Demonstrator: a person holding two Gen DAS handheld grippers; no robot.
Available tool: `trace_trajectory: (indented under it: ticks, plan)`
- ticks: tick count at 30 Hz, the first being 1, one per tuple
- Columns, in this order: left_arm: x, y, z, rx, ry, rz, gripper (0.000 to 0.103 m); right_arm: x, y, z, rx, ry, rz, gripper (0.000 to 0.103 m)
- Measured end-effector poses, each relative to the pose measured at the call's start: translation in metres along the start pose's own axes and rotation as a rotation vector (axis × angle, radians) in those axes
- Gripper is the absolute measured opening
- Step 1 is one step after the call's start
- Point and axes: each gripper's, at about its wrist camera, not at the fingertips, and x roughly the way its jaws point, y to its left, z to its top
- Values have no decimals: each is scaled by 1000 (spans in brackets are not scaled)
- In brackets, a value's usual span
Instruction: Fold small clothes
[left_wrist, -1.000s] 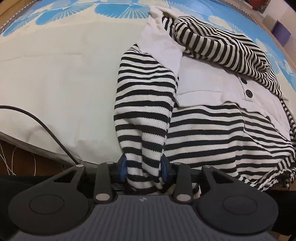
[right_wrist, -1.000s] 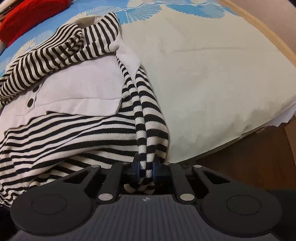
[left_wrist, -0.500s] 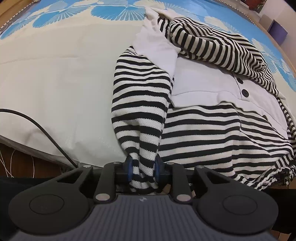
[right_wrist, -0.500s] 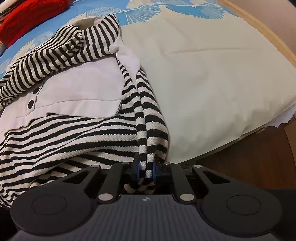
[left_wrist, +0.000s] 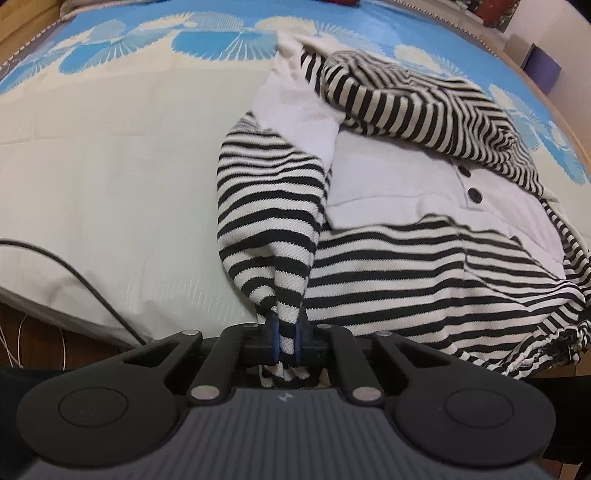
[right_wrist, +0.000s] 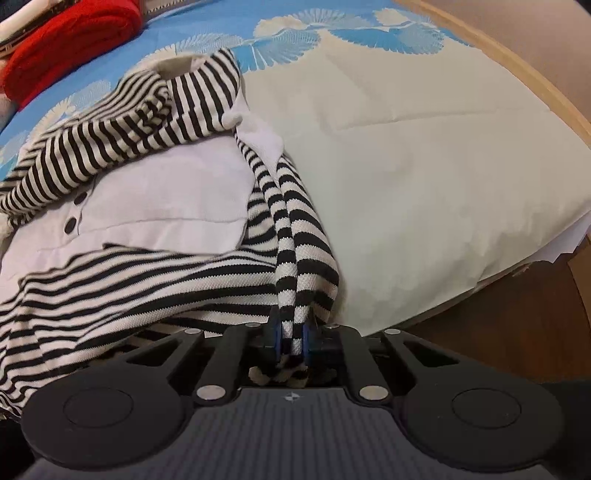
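Observation:
A black-and-white striped top (left_wrist: 424, 266) with a white button chest panel (left_wrist: 399, 184) and a striped hood lies on the bed. My left gripper (left_wrist: 286, 338) is shut on the end of its left striped sleeve (left_wrist: 273, 206) near the bed's front edge. My right gripper (right_wrist: 291, 341) is shut on the end of the other striped sleeve (right_wrist: 299, 243), which runs up the top's right side. The same top (right_wrist: 122, 280) fills the left of the right wrist view, with its hood (right_wrist: 147, 122) bunched at the far end.
The bed has a cream and blue fan-patterned cover (left_wrist: 110, 155). A black cable (left_wrist: 85, 284) crosses its front left edge. Red folded fabric (right_wrist: 70, 44) lies at the far left. Wooden bed frame (right_wrist: 517, 70) and floor (right_wrist: 517, 332) are to the right.
My left gripper has closed from wide open onto the left sleeve end and lifted it slightly. My right gripper stays shut on the other sleeve, raised a little.

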Motion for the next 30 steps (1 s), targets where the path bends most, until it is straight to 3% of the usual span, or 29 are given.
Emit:
trace_trajectory:
  ticks: [6, 12, 16, 22, 26, 30]
  plan:
    - [-32, -19, 6, 90, -195, -6, 6, -42, -3, 13, 26, -203, 102, 6]
    - [-90, -29, 21, 53, -353, -115, 6, -101, -23, 32, 100, -353, 261, 5]
    - [-125, -32, 14, 60, -358, -138, 6, -148, -36, 31, 86, -412, 329, 5]
    - [-167, -3, -4, -32, -400, -165, 6, -192, -62, 24, 115, -450, 401, 5]
    - [-155, -3, 30, -33, -396, -166, 6, -173, -61, 47, 131, -442, 386, 5]
    - [-118, -10, 96, -16, -377, -133, 6, -127, -39, 99, 69, -405, 318, 5]
